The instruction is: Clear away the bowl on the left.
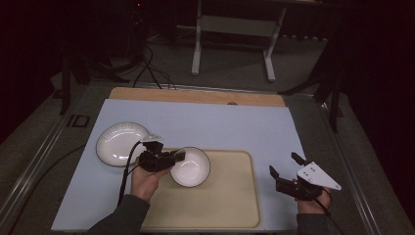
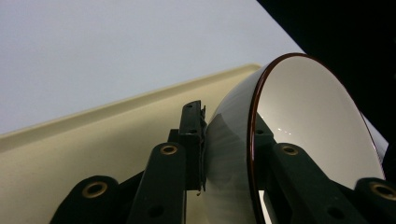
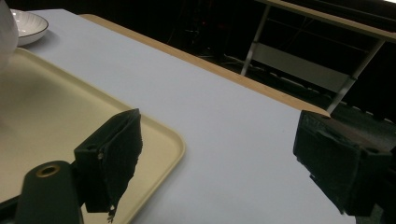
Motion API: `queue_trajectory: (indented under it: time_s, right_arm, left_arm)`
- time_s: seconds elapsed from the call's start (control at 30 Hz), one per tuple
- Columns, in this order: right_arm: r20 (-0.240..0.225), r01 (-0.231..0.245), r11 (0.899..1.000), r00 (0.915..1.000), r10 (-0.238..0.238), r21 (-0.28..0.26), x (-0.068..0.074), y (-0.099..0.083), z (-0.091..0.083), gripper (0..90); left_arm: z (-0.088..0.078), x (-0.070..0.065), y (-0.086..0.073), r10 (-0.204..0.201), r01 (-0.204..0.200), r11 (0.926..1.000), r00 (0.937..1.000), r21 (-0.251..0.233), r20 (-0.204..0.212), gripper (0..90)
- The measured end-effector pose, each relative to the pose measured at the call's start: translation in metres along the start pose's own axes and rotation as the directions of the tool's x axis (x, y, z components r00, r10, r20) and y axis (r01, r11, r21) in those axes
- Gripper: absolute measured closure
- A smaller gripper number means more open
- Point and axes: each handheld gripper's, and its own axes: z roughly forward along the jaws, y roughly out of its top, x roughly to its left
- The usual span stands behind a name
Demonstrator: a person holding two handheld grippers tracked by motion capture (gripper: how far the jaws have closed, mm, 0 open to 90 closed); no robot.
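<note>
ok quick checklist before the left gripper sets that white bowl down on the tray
1. Grip on the white dark-rimmed bowl: ok. The left gripper has its jaws clamped across the bowl's rim, one inside and one outside.
2. Bowl over the beige plastic tray: ok. It sits above the tray's left part.
3. Landing spot free: ok. Bare tray surface shows around the bowl.
4. Bowl touching the tray: cannot tell.
5. Right gripper out of the way: ok. It is open, holds nothing, and hangs past the tray's right edge.
6. Second white bowl clear: ok. It rests on the light blue mat, left of the tray.
</note>
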Motion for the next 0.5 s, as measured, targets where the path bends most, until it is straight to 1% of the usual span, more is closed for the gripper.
queue_trajectory:
  time_s: [0.3,0.5]
  right_arm:
    - [0.0,0.0,1.0,1.0,0.0,0.0,0.0,0.0,0.0,15.2]
    - [0.0,0.0,1.0,1.0,0.0,-0.001,0.0,0.0,0.0,15.2]
  left_arm:
    - [0.011,-0.002,-0.005,0.005,-0.005,0.9995,1.0,0.03,-0.004,75.6]
    - [0.018,-0.003,-0.009,0.008,-0.008,0.9988,1.0,0.048,0.004,75.5]
